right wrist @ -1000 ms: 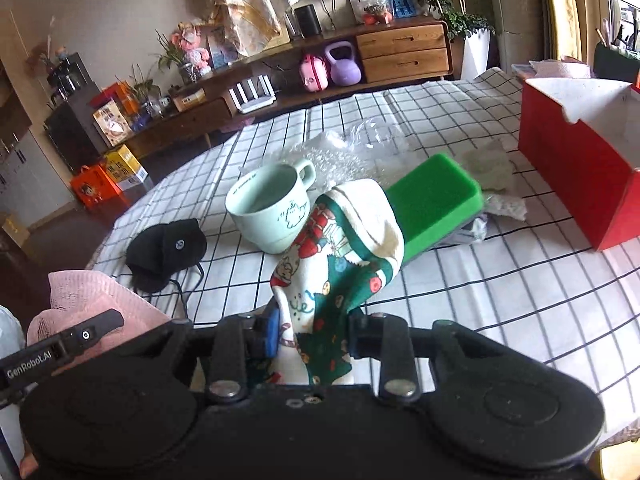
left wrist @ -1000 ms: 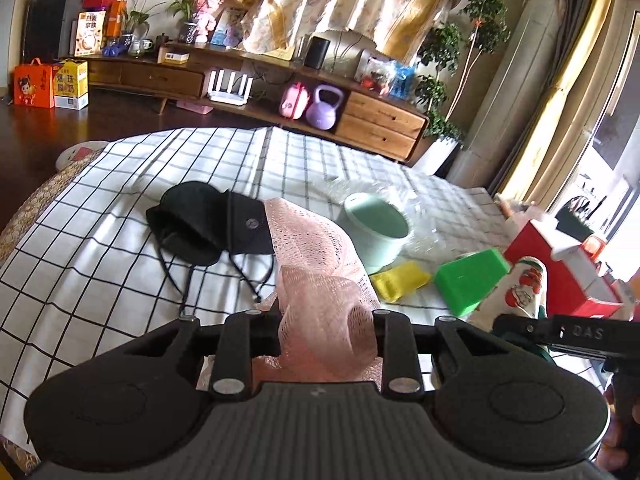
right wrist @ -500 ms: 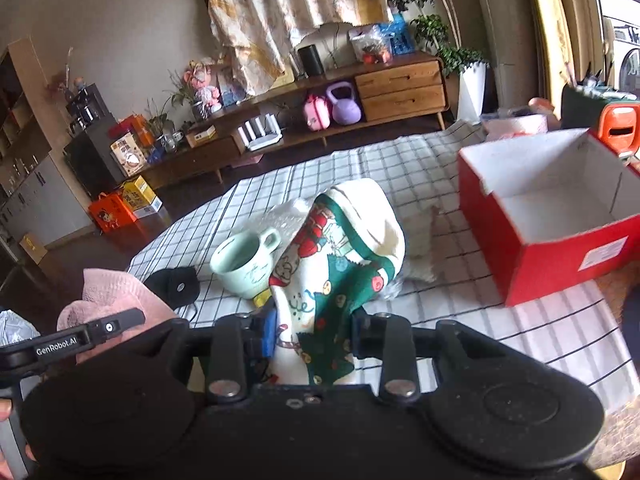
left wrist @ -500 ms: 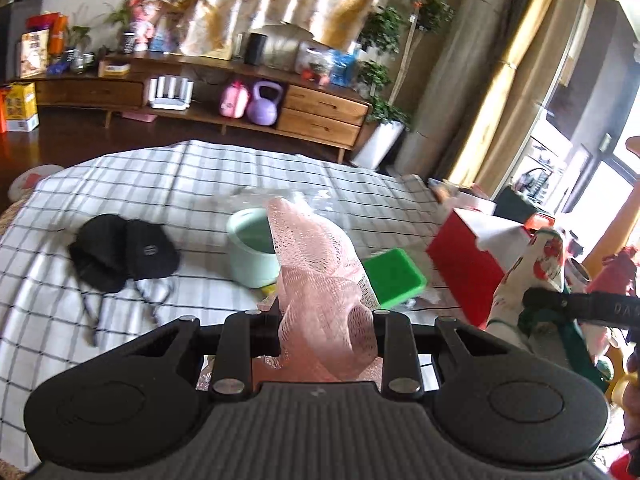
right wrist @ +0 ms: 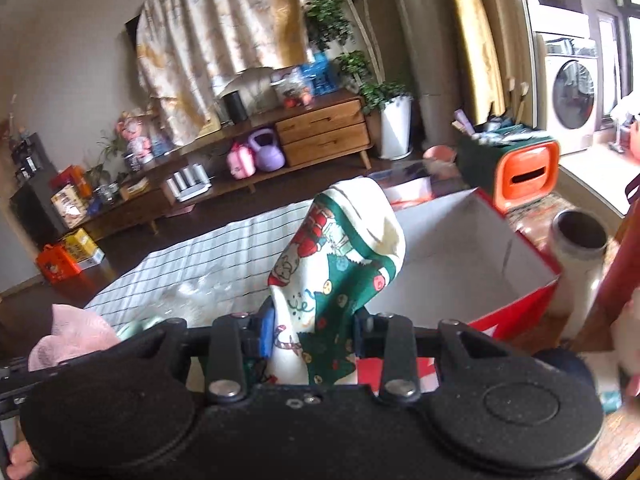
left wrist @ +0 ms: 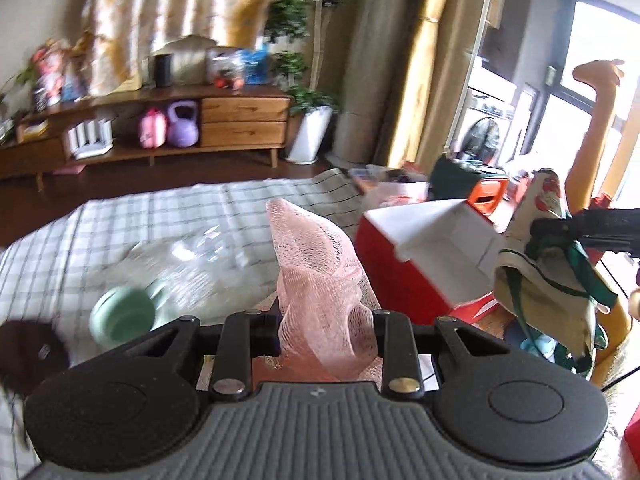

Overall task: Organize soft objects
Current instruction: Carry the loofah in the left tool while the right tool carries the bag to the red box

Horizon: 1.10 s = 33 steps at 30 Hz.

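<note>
While the left claw [left wrist: 326, 332] grips the pink mesh cloth [left wrist: 320, 280], the right claw [right wrist: 314, 338] pinches the Christmas sock [right wrist: 340, 264], with the red box [right wrist: 460, 240] open just ahead of both

We saw the pink mesh cloth [left wrist: 320, 292] standing bunched and upright, raised above the desk. The Christmas-print cloth [right wrist: 340, 264], green, red and cream, arched upright just before the open red box [right wrist: 472, 256].
</note>
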Each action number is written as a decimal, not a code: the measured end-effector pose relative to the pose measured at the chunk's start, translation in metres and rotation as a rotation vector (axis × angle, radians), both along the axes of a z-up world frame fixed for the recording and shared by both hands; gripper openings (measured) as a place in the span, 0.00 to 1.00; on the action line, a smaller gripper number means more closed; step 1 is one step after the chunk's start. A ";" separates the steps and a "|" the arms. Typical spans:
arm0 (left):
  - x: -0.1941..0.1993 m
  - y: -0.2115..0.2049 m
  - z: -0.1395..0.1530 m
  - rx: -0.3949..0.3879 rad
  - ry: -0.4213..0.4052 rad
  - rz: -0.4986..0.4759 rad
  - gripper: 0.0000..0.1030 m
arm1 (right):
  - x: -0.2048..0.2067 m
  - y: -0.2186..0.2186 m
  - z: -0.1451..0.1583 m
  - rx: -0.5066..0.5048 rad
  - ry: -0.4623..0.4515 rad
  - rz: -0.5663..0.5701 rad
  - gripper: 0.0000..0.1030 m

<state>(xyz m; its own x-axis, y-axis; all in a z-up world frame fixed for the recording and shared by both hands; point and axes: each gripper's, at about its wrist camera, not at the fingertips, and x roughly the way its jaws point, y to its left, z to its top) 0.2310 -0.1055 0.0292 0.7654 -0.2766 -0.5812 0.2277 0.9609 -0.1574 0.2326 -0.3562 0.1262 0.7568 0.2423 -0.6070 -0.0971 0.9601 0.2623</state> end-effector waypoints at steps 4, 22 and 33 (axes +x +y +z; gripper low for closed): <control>0.026 -0.042 0.012 0.033 -0.033 -0.069 0.27 | 0.026 -0.026 -0.003 -0.023 0.003 -0.022 0.34; 0.144 -0.167 0.012 0.006 -0.082 -0.163 0.27 | 0.138 -0.105 -0.005 -0.093 -0.109 -0.227 0.34; 0.182 -0.203 -0.065 0.045 0.065 -0.190 0.27 | 0.177 -0.106 -0.075 -0.165 0.002 -0.225 0.34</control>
<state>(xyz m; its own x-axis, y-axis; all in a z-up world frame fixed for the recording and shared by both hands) 0.4125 -0.3085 -0.0355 0.6623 -0.3852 -0.6426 0.3963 0.9080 -0.1358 0.4093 -0.4626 0.0508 0.7791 -0.0341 -0.6260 0.1238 0.9872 0.1003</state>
